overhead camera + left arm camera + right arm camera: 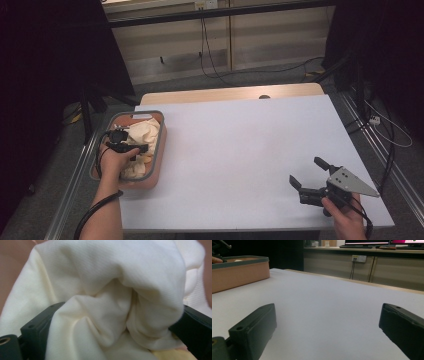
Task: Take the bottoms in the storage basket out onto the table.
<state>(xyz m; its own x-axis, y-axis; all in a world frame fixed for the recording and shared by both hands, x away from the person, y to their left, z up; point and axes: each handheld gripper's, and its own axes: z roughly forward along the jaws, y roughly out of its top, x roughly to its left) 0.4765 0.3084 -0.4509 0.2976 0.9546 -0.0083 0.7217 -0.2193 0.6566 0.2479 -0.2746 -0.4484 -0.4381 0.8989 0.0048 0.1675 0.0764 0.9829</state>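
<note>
Left tongs (131, 148) are down inside the basket (159, 150), which sits at the left edge of the tabletop (240, 150). Jaws spread wide, nosed into the cream cloth (105, 297). In the left gripper view, folds of cloth bulge between the two jaws and drape over the left one; can't tell if the pads actually press on it, so I'd call it open. The cloth lies bunched in the basket, filling most of it.

Right tongs (306, 172) sit at the near right corner of the tabletop, jaws wide apart, nothing between them. In the right gripper view they point level across the bare white surface toward the basket (239, 270).
</note>
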